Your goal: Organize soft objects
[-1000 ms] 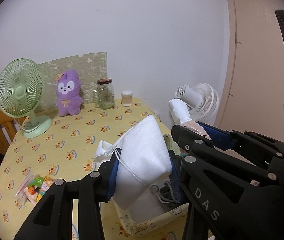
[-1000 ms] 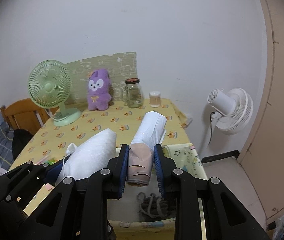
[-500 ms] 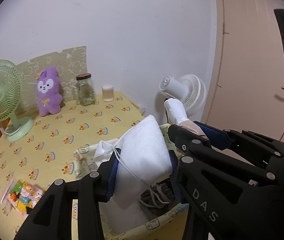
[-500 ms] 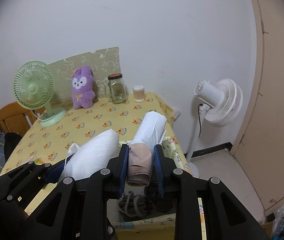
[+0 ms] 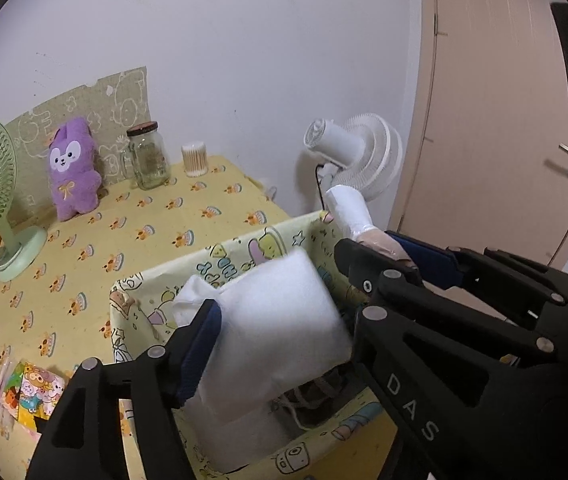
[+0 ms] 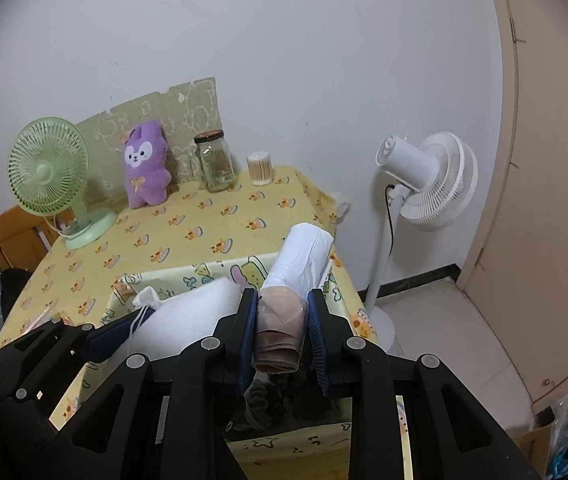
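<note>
Over the fabric bin (image 5: 220,258), the left claw (image 5: 280,316) grips a white pouch (image 5: 276,320); the right claw (image 6: 282,320) pinches a plastic-wrapped roll (image 6: 299,256). Only the right wrist view shows dark cords (image 6: 268,400) under that roll. Farther back on the table (image 6: 204,232) stands a purple plush (image 6: 146,164).
</note>
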`<state>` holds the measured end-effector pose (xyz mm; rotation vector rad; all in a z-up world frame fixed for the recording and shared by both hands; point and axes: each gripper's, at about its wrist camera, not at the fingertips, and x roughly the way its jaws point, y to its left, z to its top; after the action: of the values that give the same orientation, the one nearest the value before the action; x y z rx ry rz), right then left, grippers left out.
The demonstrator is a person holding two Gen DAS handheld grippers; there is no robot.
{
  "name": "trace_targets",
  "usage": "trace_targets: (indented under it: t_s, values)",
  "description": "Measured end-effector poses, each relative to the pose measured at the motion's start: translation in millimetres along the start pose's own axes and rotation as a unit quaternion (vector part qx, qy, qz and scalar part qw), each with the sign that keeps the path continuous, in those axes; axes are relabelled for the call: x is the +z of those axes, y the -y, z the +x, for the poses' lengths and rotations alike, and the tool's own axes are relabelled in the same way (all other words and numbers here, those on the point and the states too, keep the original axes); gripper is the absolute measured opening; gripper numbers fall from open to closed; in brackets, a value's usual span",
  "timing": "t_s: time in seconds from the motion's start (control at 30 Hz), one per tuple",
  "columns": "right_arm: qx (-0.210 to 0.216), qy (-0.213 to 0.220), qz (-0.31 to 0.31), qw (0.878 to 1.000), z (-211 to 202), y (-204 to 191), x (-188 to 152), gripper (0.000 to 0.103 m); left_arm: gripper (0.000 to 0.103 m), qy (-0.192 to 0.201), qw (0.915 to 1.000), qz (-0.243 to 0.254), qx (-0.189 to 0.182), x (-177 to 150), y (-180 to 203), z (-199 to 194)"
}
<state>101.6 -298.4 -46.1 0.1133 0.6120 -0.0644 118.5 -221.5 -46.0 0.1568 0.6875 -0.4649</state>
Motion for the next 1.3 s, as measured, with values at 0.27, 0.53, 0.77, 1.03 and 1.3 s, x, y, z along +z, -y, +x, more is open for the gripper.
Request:
trace_targets:
  t_s: [0.27, 0.53, 0.77, 1.03, 1.3]
  values:
    - [0.02, -0.02, -0.003, 1.0, 14, -4, -5, 0.028, 0.082, -0.034, 0.9987, 0.029, 0.025, -5, -4, 8]
    - [0.049, -0.029, 0.0, 0.998, 24, -10, -6, 0.028, 0.082, -0.041, 0.9977, 0.038, 0.038, -5, -11, 10]
    - [0.051, -0.048, 0.0, 0.998, 36, -14, -7, 0.036, 0.082, -0.054, 0.997, 0.033, 0.045, -7, -18, 18]
    - [0.034, -0.036, 0.006, 0.999, 33, -15, -8, 0.08, 0.082, -0.062, 0.9975, 0.014, 0.032, -7, -24, 20]
    - [0.022, -0.04, 0.012, 0.999, 26, -16, -6, 0.087, 0.083, -0.06, 0.9979, 0.002, 0.025, -8, -25, 15]
